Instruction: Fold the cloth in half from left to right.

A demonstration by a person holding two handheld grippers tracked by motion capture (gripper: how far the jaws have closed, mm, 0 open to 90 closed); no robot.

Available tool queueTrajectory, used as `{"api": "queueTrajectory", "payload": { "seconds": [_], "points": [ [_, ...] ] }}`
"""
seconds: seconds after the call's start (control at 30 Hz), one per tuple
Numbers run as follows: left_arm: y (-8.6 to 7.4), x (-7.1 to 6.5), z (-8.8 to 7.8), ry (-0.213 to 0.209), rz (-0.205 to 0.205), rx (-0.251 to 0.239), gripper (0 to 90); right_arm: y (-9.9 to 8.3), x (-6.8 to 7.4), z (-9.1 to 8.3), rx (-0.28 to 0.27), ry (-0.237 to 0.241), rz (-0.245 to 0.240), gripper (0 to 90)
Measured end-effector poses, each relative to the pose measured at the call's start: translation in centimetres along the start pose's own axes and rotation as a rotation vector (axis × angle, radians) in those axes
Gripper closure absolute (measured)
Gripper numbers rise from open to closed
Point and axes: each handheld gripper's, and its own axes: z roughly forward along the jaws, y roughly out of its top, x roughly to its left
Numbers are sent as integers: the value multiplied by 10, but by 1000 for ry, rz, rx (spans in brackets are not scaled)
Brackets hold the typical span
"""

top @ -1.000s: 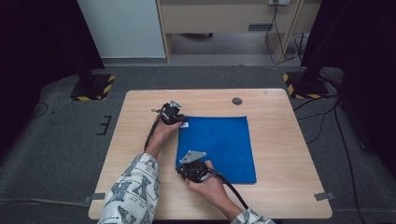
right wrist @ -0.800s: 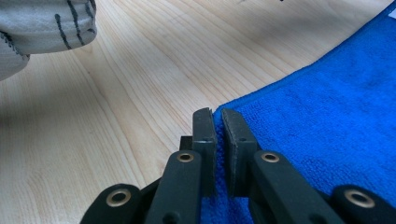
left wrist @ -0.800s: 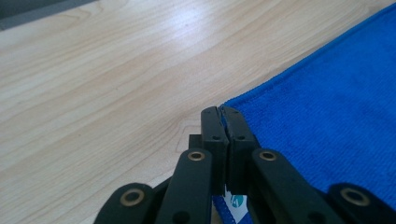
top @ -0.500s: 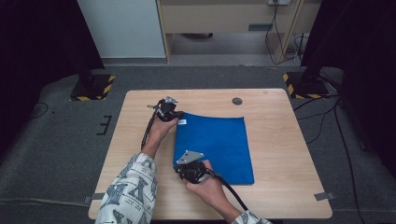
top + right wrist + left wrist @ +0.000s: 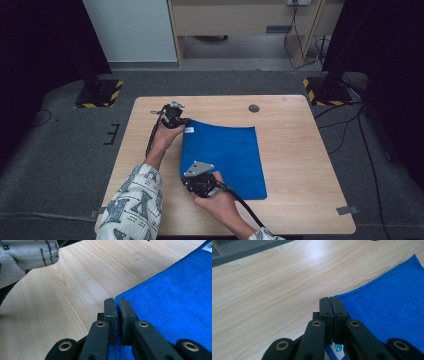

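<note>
Blue cloth (image 5: 225, 157) lies on the counter (image 5: 300, 165), roughly mid-counter, most of it flat. Both tongs are on its left edge, one per corner.

Left tongs (image 5: 184, 121): clamped on the far-left corner of the cloth, the corner with the white label (image 5: 189, 130). In the left gripper view the jaws of these tongs (image 5: 330, 300) are pressed together with a sliver of blue hem between the tips; the cloth (image 5: 387, 312) spreads out to the right of them and the label (image 5: 337, 348) peeks out low between the arms. That corner looks raised off the counter (image 5: 274, 290), edge curling up toward the tongs.

Right tongs (image 5: 194, 176): clamped on the near-left corner. In the right gripper view the jaws of these tongs (image 5: 116, 300) are near-closed, cloth (image 5: 175, 302) pinched between them at the corner point, rest of the cloth running off to the right. Bare counter (image 5: 75, 285) to the left, a patterned sleeve (image 5: 27, 255) at top left.

Right side of the cloth rests flat, well apart from either tongs. Small dark disc (image 5: 254, 108) sits on the counter beyond the cloth's far edge, not touching it.
</note>
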Motion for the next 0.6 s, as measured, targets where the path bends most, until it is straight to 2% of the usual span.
{"api": "queueTrajectory", "payload": {
  "seconds": [0.2, 0.27, 0.47, 0.6],
  "points": [
    [-1, 7, -8, -4, -12, -7, 890, 5, 3, 1, -9, -4, 4, 867],
    [-1, 8, -10, -6, -1, 9, 890, 8, 6, 1, -4, -7, -1, 867],
    [4, 10, -20, -7, 12, 0, 890, 15, 14, 2, -11, -2, -15, 867],
    [5, 14, -26, -8, 6, -4, 889, 20, 18, 2, -16, 0, -24, 867]
  ]
}}
